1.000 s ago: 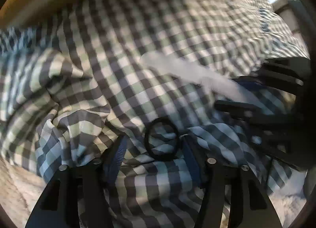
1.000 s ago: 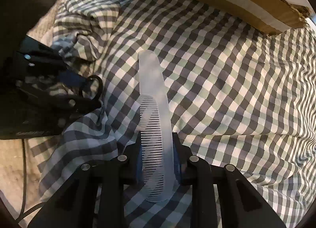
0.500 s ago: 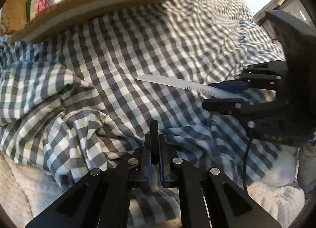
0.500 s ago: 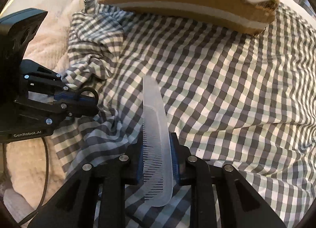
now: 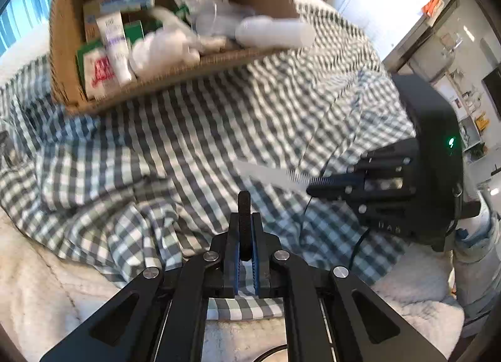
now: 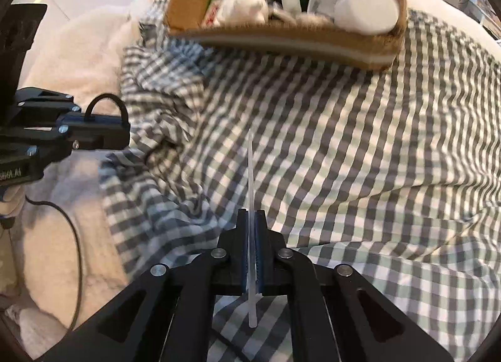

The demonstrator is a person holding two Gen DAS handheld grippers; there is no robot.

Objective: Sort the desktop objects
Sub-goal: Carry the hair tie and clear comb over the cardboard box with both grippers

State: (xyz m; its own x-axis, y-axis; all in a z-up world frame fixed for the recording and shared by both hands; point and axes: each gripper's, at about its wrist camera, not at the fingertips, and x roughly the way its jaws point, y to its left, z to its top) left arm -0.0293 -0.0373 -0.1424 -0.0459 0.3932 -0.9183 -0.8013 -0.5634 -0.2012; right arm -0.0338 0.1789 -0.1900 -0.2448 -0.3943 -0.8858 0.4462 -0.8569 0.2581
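A black hair ring (image 5: 244, 200) stands edge-on between the pads of my left gripper (image 5: 245, 218), which is shut on it and lifted above the checked cloth (image 5: 188, 142). From the right wrist view the ring (image 6: 106, 102) loops up out of the left gripper (image 6: 125, 135). My right gripper (image 6: 250, 214) is closing tight on a clear plastic comb (image 6: 250, 168), which is pinched edge-on and points forward. The left wrist view shows the comb (image 5: 269, 174) sticking out leftward from the right gripper (image 5: 313, 188).
An open cardboard box (image 5: 175, 77) sits on the cloth beyond both grippers, filled with tubes, packets and a white bottle (image 6: 366, 11). A fluffy white blanket (image 5: 47, 283) lies under the rumpled checked cloth (image 6: 344, 142). A black cable (image 6: 75, 236) trails at the left.
Both grippers have risen off the cloth. The left one shut on the hair ring and lifted it. The comb turned edge-on in the right gripper. The box has come into view.
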